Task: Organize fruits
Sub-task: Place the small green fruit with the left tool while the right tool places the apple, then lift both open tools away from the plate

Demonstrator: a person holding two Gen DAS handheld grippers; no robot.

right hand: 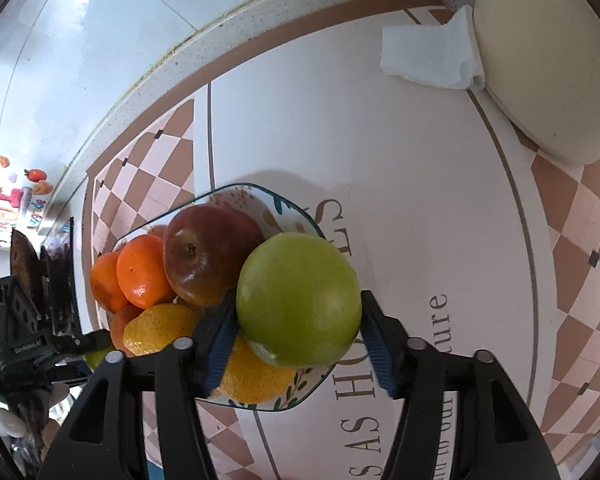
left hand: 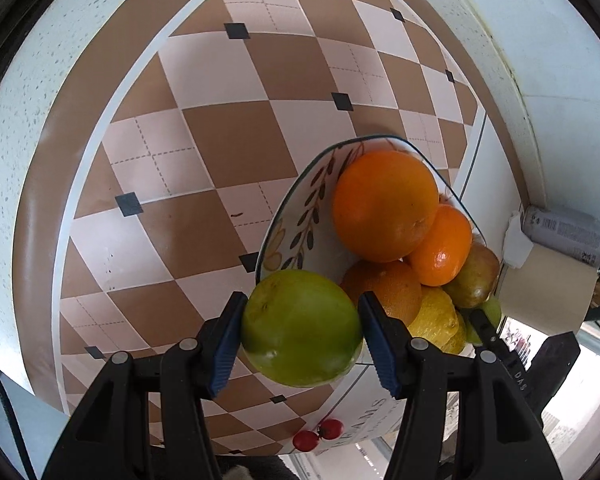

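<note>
Left wrist view: left gripper (left hand: 300, 330) is clamped on a green apple (left hand: 301, 328), blue pads (left hand: 226, 344) pressed against both sides. Apple sits at the near rim of a leaf-patterned bowl (left hand: 300, 216), partly over the checkered tablecloth (left hand: 204, 128) on the desk. Can't tell whether it touches the rim.

Bowl contents in this view: large orange (left hand: 385, 205) on top, mandarin (left hand: 440, 246) just beside it on the right, another orange (left hand: 384, 288) below, lemon (left hand: 436, 318) at the near right, reddish apple (left hand: 474, 276) behind the mandarin. The other gripper's black finger (left hand: 486, 330) shows at the right edge of the bowl. Brown cardboard box (left hand: 544, 288) and a grey spray can (left hand: 566, 232) at far right, by the wall.

Right wrist view: right gripper (right hand: 298, 320) is grasping a second green apple (right hand: 299, 300), pads on both flanks. This apple overlaps the right side of the same bowl (right hand: 260, 194), above a lemon (right hand: 252, 376). Red apple (right hand: 210, 254) is just left of it and touching or nearly so; mandarin (right hand: 144, 270) and another orange fruit (right hand: 104, 280) further left, second lemon (right hand: 156, 328) at near left. The left gripper's body (right hand: 36, 344) is visible at the left edge with a bit of green fruit at its tip.

White folded napkin (right hand: 428, 54) lies well apart at top right, next to a cream rounded object (right hand: 548, 60). Tablecloth's white panel carries printed lettering (right hand: 356, 364).
</note>
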